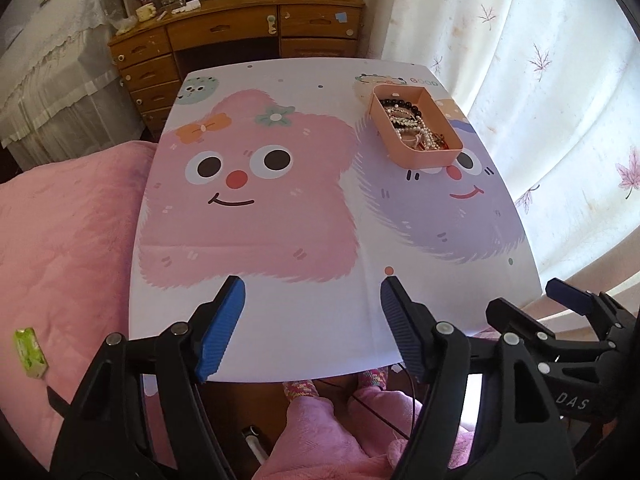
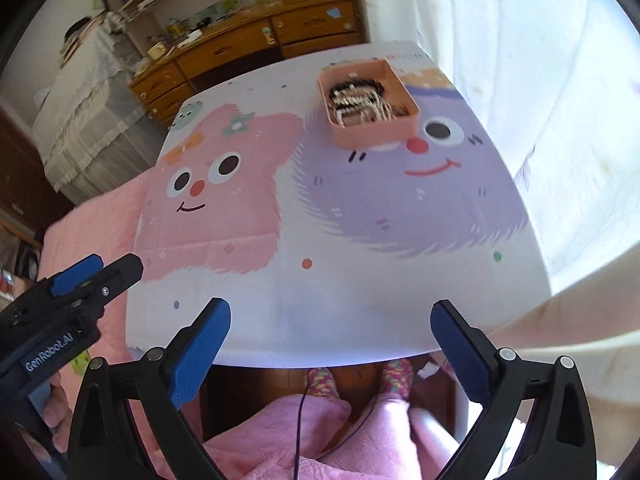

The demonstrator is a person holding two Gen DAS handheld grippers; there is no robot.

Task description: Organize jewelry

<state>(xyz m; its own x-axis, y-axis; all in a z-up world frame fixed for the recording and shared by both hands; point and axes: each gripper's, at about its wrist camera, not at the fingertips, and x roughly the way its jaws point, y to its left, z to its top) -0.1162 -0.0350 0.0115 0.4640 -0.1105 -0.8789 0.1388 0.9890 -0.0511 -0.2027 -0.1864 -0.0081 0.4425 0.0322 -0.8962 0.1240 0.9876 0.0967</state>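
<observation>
A pink box (image 1: 430, 156) holds a tangle of bead and pearl jewelry (image 1: 408, 120) at the far right of the cartoon-printed table (image 1: 304, 312). It also shows in the right wrist view (image 2: 372, 134) with the jewelry (image 2: 364, 102) inside. My left gripper (image 1: 312, 292) is open and empty over the table's near edge. My right gripper (image 2: 330, 312) is open and empty, also at the near edge. Each gripper shows in the other's view: the right (image 1: 568, 292) at the right side, the left (image 2: 100, 268) at the left side.
A pink quilted bed (image 1: 60, 240) lies left of the table, with a small green packet (image 1: 30, 352) on it. A wooden desk with drawers (image 1: 240, 36) stands beyond the table. A curtain (image 1: 540, 80) hangs along the right. Knees in pink fabric (image 2: 340, 432) sit below the near edge.
</observation>
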